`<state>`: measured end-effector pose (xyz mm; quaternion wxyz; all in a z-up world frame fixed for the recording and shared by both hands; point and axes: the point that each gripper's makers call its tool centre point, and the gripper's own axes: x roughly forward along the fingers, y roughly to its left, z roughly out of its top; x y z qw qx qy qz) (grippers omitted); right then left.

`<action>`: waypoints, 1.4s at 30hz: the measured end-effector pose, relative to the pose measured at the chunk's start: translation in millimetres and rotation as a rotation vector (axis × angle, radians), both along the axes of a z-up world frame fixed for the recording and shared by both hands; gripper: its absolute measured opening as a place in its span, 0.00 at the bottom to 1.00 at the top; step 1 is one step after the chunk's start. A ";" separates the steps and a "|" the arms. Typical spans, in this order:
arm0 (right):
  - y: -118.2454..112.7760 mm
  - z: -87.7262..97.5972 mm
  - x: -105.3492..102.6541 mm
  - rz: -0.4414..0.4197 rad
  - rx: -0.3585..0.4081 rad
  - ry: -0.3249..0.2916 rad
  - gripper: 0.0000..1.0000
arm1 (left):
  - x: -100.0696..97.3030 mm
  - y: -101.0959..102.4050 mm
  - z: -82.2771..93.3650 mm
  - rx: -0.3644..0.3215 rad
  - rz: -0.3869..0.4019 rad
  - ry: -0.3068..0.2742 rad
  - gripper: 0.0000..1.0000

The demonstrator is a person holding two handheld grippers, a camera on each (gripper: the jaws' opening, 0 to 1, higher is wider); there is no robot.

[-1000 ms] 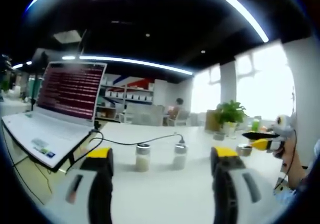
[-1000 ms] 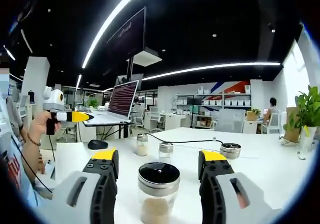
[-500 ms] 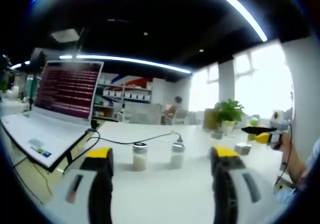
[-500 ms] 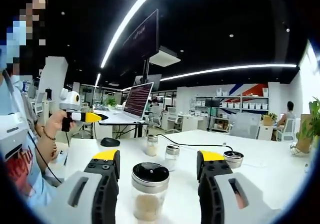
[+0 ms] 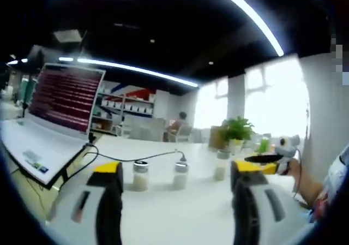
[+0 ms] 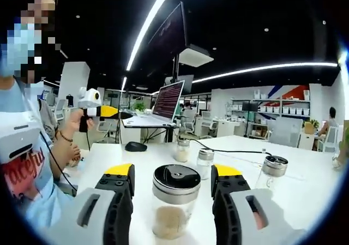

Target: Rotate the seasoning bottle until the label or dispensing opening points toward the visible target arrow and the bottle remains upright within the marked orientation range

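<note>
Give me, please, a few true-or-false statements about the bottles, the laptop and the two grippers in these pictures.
1. A seasoning bottle stands upright between the right gripper fingers. True.
2. That bottle's cap is off. False: its black, metal-rimmed cap is on.
3. The laptop is closed. False: it is open, with its screen lit.
4. Two small bottles stand on the white table beyond the left gripper. True.
5. The left gripper holds a bottle. False: it is open and nothing is between its fingers.

Bare bench [image 6: 305, 196] lies open to the right of my right claw [image 6: 173, 180], whose spread jaws flank the seasoning bottle [image 6: 174, 200], while two small jars [image 6: 192, 152] and a cable [image 6: 240, 152] stand beyond.
</note>
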<state>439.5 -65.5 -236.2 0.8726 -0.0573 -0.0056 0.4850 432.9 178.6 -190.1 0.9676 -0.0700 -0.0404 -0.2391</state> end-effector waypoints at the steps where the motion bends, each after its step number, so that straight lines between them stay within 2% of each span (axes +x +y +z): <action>1: -0.8 -0.6 2.4 -0.013 0.000 -0.005 0.56 | 1.7 2.8 -1.9 0.027 0.022 0.002 0.86; 4: -2.2 -3.1 6.7 -0.025 -0.005 -0.006 0.56 | 6.2 10.1 -7.5 0.070 0.073 0.016 0.86; 6: -2.4 -5.3 7.3 -0.018 -0.002 0.012 0.56 | 5.2 12.9 -7.1 0.067 0.080 0.024 0.85; 10: -6.5 -6.9 11.0 -0.020 0.004 0.028 0.56 | -3.4 16.1 4.9 0.034 0.062 -0.016 0.85; 18: -1.5 -12.2 14.9 0.040 0.066 0.099 0.54 | 0.5 21.6 0.5 0.044 0.087 -0.001 0.85; 26: 5.6 -13.9 15.5 0.089 0.097 0.127 0.47 | 0.4 19.8 0.2 0.043 0.079 0.001 0.85; 28: 8.4 -13.2 10.7 0.119 0.105 0.129 0.41 | 0.3 21.4 0.5 0.044 0.079 0.002 0.85; 42: 7.2 -11.4 12.2 0.109 0.120 0.105 0.40 | -0.8 22.3 1.9 0.041 0.081 -0.005 0.85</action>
